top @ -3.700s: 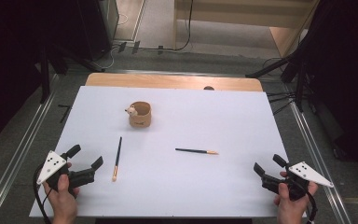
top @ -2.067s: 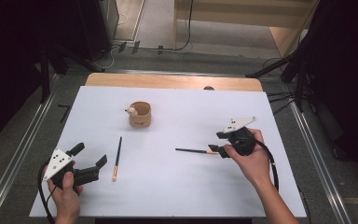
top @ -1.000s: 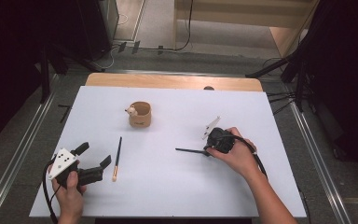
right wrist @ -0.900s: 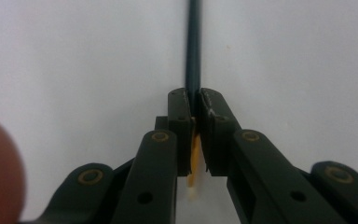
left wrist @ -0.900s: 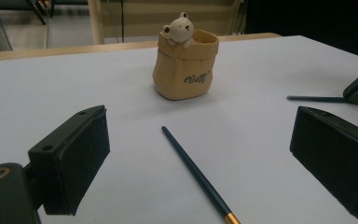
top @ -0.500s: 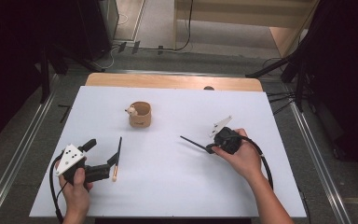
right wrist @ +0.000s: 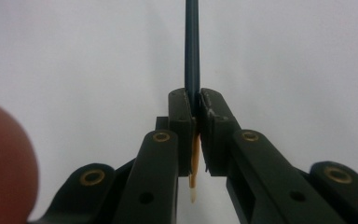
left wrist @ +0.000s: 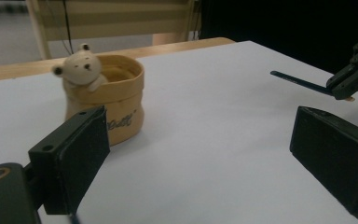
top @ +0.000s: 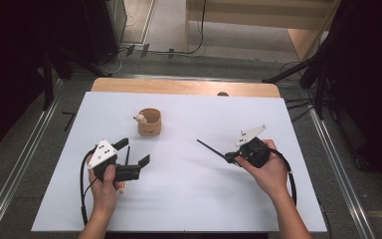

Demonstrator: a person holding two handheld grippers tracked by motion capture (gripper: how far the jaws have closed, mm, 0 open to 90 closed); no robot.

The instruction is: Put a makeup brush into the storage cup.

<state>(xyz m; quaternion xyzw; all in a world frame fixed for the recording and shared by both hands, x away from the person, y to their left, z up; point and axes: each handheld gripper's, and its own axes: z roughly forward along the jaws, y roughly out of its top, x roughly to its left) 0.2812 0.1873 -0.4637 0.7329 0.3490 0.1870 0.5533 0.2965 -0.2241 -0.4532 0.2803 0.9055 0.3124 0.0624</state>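
From above, a dark stick (top: pixel 211 149) is held in the right claw (top: pixel 235 158), lifted over the white surface (top: pixel 189 199). The left claw (top: pixel 132 158) is spread open over a second stick (top: pixel 126 155). In the left claw's view, a cup (left wrist: pixel 105 100) is seen beyond the open jaws. In the right claw's view, the stick (right wrist: pixel 192 51) is pinched tight.

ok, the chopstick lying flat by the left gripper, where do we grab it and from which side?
Grip the chopstick on its dark shaft, about mid-length, coming straight down from above. It is thin and lies flat on the table, so only its two long sides can be pinched. Set the jaws across its length. The left gripper is open above it, so probably little re-aiming is needed.
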